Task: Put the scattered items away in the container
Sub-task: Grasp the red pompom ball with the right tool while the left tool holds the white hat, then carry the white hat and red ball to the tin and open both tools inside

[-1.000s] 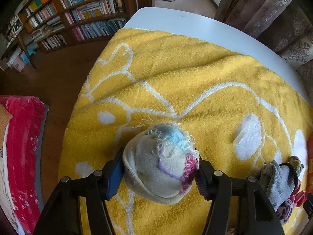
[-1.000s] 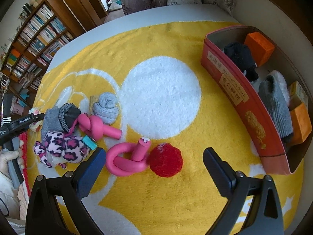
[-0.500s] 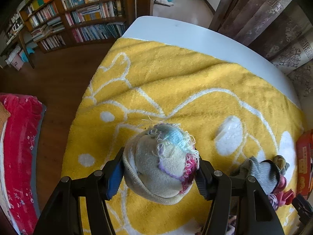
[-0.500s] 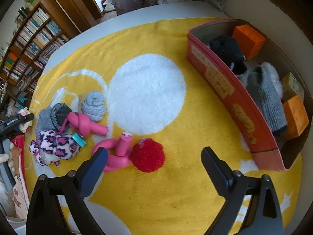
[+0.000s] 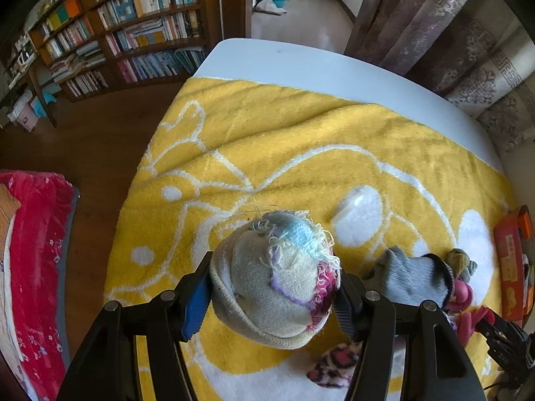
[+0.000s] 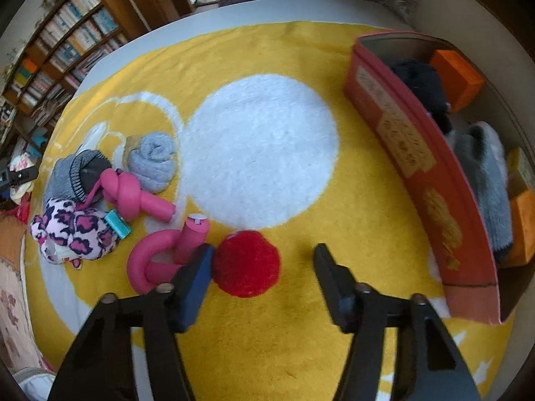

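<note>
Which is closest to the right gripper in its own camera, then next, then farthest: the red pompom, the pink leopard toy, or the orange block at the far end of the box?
1. The red pompom, between the right gripper's closing jaws, against the left finger.
2. The pink leopard toy, off to the left.
3. The orange block, up at the right in the red box.

Red pompom (image 6: 246, 263) lay on yellow towel, btwn right jaws, left pad touching. Rolled cream sock w/ frayed multicolour yarn (image 5: 277, 277) sat clamped, off towel. Two pink knotted tubes (image 6: 157, 260), leopard-print plush (image 6: 75, 232), grey sock rolls (image 6: 152, 162) clustered at left. Red box (image 6: 424, 180) stood open at right w/ socks, orange blocks inside.
</note>
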Demonstrator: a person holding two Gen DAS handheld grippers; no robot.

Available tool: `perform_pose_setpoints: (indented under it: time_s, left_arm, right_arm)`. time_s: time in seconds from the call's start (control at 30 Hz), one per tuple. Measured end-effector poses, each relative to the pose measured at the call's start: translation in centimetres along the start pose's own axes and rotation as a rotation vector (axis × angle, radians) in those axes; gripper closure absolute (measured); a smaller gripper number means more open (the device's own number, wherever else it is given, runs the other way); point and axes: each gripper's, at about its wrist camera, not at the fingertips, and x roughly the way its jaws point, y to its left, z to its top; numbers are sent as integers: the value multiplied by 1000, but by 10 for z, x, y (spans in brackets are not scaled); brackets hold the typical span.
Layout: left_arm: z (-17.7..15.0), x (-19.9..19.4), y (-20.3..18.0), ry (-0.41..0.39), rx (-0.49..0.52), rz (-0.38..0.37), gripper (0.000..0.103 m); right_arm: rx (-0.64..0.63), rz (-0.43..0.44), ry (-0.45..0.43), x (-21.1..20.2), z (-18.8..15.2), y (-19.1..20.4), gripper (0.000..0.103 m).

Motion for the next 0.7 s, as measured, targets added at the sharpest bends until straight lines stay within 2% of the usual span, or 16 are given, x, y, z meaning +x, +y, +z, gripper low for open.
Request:
perform_pose_setpoints:
  time_s: [0.07, 0.3, 0.7]
  left_arm:
    - [-2, -5, -7, -6, 7, 0, 39]
    - [-10, -28, -42, -47, 54, 14, 39]
    - [-26, -56, -114, -84, 141, -11, 39]
  right_arm:
    - [-19, 25, 10, 0, -2, 4, 61]
    - [-46, 72, -24, -21, -6, 3, 62]
    - [23, 95, -132, -76, -15, -47, 62]
